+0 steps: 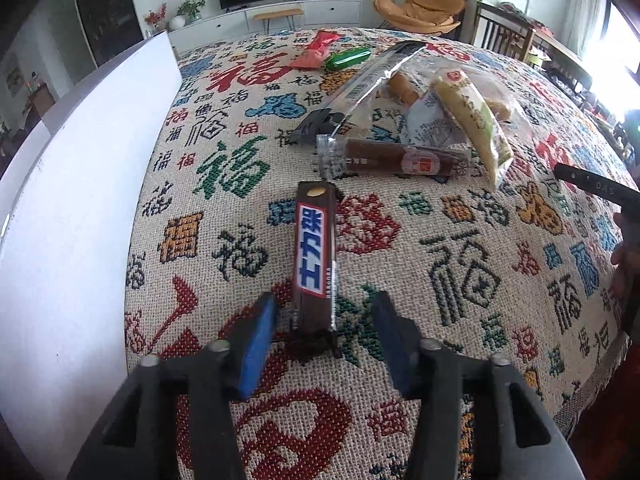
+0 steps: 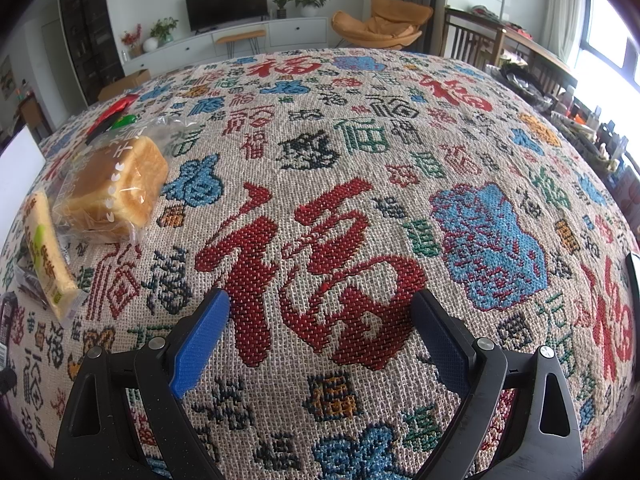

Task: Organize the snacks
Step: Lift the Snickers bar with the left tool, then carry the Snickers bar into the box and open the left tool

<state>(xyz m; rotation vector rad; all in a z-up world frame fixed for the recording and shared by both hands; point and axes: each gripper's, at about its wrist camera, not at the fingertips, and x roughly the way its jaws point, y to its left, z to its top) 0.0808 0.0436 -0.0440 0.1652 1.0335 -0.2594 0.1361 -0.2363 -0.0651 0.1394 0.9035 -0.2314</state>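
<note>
1. Left wrist view: the left gripper [image 1: 324,322] stands over the patterned cloth [image 1: 460,272] with its blue pads set apart on either side of the near end of a brown chocolate bar [image 1: 314,254]. A clear gap shows at each pad, so nothing is gripped; the bar lies flat on the cloth, pointing away from the camera. A white box [image 1: 80,184] stands just to the left. Farther back lies a pile of other snacks: a brown stick in clear wrap [image 1: 400,160], a yellow-green packet [image 1: 476,120], a red packet [image 1: 316,50] and a green sweet [image 1: 346,58].

2. To do the pickup well, the pads should probably close squarely on the bar's long sides, centred so it does not swing, and low enough to catch the wrapper's body, not its crimped end.

3. Right wrist view: the right gripper [image 2: 322,332] hangs over bare cloth with jaws wide and empty. A bagged loaf of bread [image 2: 116,188] lies well to its left.
</note>
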